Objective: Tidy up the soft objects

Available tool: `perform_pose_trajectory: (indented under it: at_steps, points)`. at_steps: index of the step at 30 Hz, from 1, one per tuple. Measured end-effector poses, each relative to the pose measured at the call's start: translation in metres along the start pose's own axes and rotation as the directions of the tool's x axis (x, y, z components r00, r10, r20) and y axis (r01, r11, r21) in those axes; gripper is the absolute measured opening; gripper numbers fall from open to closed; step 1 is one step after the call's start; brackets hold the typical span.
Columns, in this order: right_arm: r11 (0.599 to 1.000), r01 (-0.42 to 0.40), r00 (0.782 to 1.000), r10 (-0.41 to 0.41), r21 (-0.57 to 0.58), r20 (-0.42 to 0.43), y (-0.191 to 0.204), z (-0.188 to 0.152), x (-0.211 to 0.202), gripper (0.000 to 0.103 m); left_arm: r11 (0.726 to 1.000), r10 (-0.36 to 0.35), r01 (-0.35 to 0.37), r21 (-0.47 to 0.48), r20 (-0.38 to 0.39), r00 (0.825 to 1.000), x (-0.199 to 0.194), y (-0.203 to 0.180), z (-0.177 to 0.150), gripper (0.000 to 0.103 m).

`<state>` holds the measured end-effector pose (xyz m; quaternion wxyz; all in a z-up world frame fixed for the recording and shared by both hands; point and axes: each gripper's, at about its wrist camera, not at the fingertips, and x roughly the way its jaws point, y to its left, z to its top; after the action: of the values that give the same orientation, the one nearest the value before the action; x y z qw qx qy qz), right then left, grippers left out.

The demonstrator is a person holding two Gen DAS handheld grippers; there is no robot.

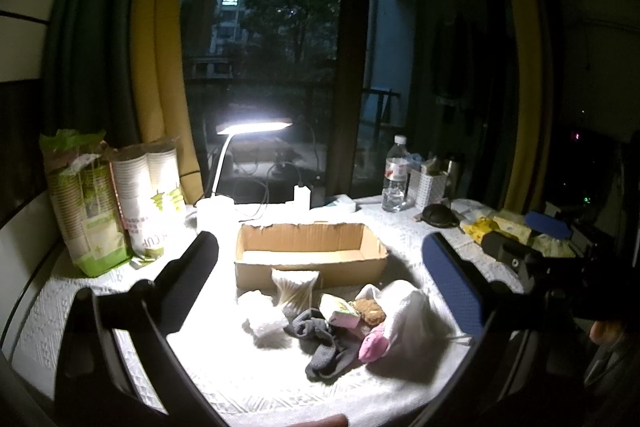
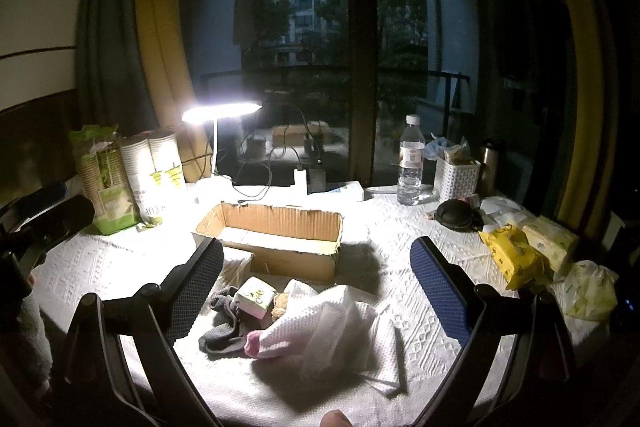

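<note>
A pile of soft things lies on the white tablecloth in front of an empty cardboard box [image 1: 312,255] [image 2: 276,239]. The pile holds a grey sock [image 1: 320,347] [image 2: 224,331], a white towel [image 1: 404,327] [image 2: 320,327], a pink sock [image 1: 374,345] [image 2: 253,343], a small tissue pack [image 1: 340,311] [image 2: 254,297], a brown plush piece [image 1: 368,311], a white crumpled wad [image 1: 264,319] and a packet of cotton swabs [image 1: 294,291]. My left gripper [image 1: 320,267] is open above the pile. My right gripper [image 2: 316,267] is open above the towel. Both are empty.
A lit desk lamp [image 1: 252,127] [image 2: 220,111] stands behind the box. Sleeves of paper cups [image 1: 120,203] [image 2: 132,179] stand at the left. A water bottle [image 2: 410,167], a white basket [image 2: 456,179], a black pouch [image 2: 454,213] and yellow tissue packs [image 2: 516,259] sit at the right.
</note>
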<state>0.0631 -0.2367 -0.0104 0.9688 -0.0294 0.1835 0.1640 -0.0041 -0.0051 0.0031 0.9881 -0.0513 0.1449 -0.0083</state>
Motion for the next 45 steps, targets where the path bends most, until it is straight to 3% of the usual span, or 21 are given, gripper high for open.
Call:
perform_pose_trajectory:
  at_steps: [45]
  points:
    - [1.0,0.0,1.0,0.0,0.0,-0.009,-0.0018,-0.0004,0.0027,0.096,1.0,0.001,-0.001,-0.003,-0.008,1.0,0.0008,0.0017,0.0011,0.102]
